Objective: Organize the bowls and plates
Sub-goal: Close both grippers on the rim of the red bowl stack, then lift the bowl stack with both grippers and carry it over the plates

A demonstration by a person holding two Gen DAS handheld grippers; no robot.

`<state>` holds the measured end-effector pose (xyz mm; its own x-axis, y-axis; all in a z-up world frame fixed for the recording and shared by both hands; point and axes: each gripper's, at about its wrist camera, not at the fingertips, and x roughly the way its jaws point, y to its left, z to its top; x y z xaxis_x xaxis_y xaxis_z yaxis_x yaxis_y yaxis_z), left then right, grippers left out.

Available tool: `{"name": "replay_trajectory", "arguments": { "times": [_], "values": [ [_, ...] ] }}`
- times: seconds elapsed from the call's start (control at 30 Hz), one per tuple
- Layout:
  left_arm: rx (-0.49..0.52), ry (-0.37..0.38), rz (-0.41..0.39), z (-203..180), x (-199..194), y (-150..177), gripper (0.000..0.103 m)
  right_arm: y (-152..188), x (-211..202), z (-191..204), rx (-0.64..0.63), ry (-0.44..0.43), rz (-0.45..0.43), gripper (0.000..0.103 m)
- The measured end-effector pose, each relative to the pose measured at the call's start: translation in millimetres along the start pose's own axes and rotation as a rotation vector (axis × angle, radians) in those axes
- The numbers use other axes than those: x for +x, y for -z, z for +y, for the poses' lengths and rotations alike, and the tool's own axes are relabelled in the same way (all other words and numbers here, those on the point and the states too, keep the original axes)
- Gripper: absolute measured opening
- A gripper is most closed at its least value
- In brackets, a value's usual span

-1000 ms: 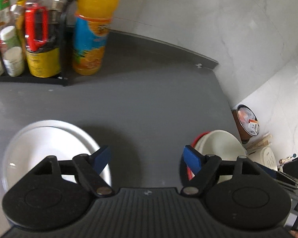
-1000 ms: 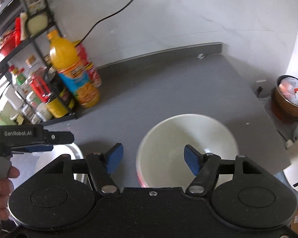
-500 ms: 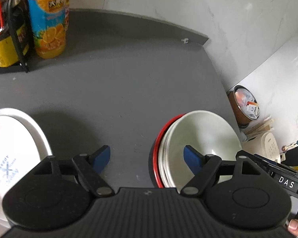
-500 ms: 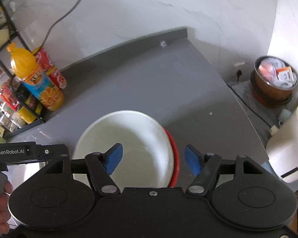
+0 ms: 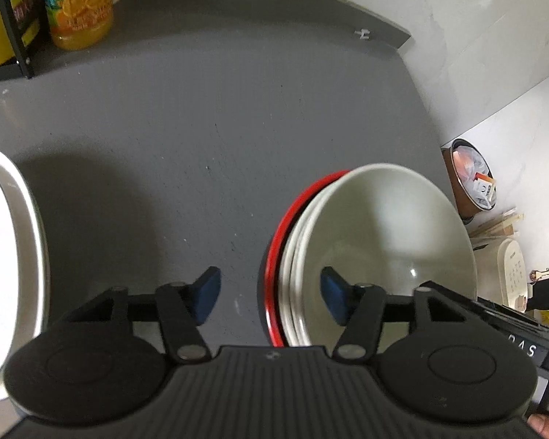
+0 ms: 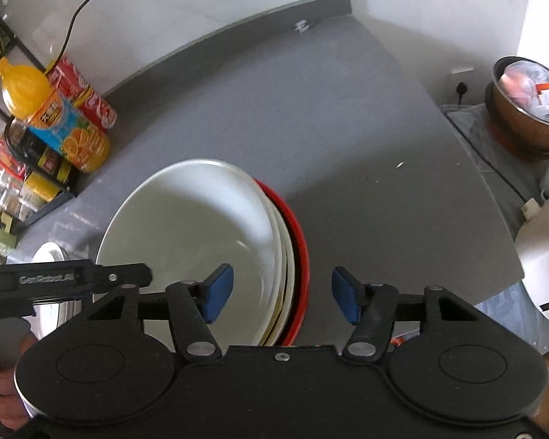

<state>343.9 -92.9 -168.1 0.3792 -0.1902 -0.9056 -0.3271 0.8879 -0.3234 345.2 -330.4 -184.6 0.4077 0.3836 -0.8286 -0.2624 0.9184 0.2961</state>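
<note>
A stack of white bowls (image 5: 380, 234) (image 6: 197, 226) sits nested in a red bowl (image 5: 274, 256) (image 6: 299, 256) on the grey counter. My left gripper (image 5: 271, 294) is open and straddles the stack's left rims: one blue pad over the counter, the other over the top bowl. My right gripper (image 6: 282, 292) is open and straddles the stack's right rims the same way. A white plate (image 5: 7, 256) (image 6: 49, 256) lies at the left, partly cut off.
An orange juice bottle (image 5: 78, 3) (image 6: 55, 117), a cola bottle (image 6: 88, 98) and a black rack of jars (image 6: 14, 168) stand at the back left. The counter's right edge (image 6: 494, 197) drops to a bin of rubbish (image 6: 527, 106) and a white appliance (image 6: 545, 256).
Both grippers have come closer to the bowl stack. The left one swung right from the plate; its jaws now straddle the stack's left rims. The right one shifted right onto the right rims.
</note>
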Motion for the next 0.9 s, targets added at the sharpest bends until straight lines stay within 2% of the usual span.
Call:
{"name": "replay_trajectory", "arguments": {
  "times": [0.13,0.23,0.3,0.4,0.53,0.9],
  "values": [
    [-0.03,-0.025,0.034,0.8,11.2,0.2,0.035,1.1,4.3,-0.2,-0.015,0.003,0.018,0.055],
    [-0.05,-0.002,0.039,2.7,13.4,1.5,0.029,3.6,8.1,-3.3,-0.01,0.003,0.036,0.049],
    [-0.049,0.013,0.036,2.1,12.3,1.9,0.024,6.3,10.7,-4.1,-0.014,0.004,0.052,0.032],
    [-0.031,0.006,0.028,-0.1,9.3,2.8,0.023,8.1,9.6,1.1,-0.046,0.008,0.049,0.027],
    [0.02,0.019,0.019,-0.9,2.9,8.1,0.023,9.5,7.3,4.9,-0.053,0.031,0.032,0.026],
    [0.001,0.043,-0.039,16.6,-27.3,3.4,0.023,8.0,-3.5,23.7,-0.064,0.021,-0.008,0.026]
  ]
}}
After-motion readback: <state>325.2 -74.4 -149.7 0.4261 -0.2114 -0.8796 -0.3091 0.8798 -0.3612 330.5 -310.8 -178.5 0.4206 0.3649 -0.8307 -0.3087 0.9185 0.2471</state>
